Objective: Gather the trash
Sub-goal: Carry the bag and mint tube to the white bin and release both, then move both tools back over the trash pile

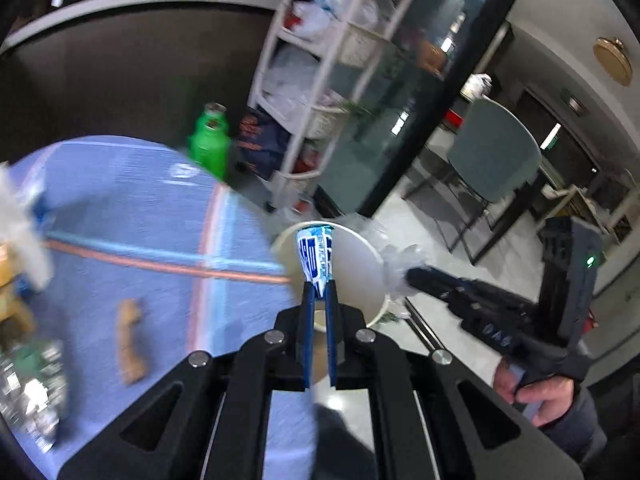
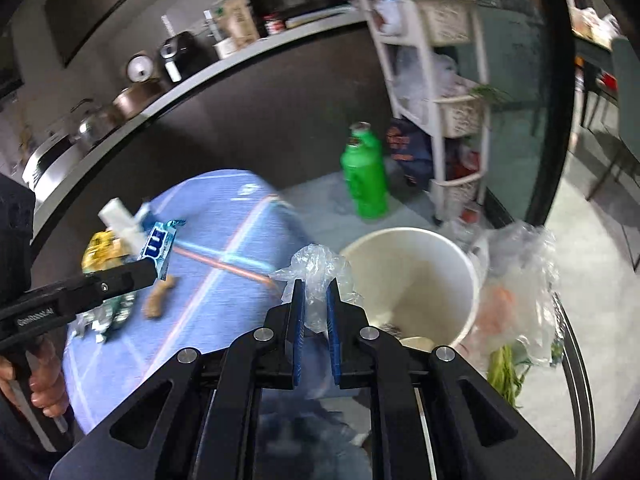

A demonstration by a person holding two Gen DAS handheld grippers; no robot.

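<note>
Left tool [image 1: 320, 286] pinches a blue wrapper [image 1: 316, 256], right tool [image 2: 315, 294] clear plastic film [image 2: 318, 270]; both poised above the white bin [image 2: 416, 276] for dropping.

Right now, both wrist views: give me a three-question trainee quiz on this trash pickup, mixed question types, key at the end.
1. True or false: the left tool is clamped on a blue-and-white wrapper.
2. Multiple choice: the right tool carries A) the green bottle, B) a crumpled clear plastic film, C) the brown scrap lying on the blue tablecloth.
3. Short answer: which open container stands beside the table, close to both loads?

Key
1. True.
2. B; the jaws stand close together with the film between them.
3. The white bucket, with a little waste already at its bottom.
</note>
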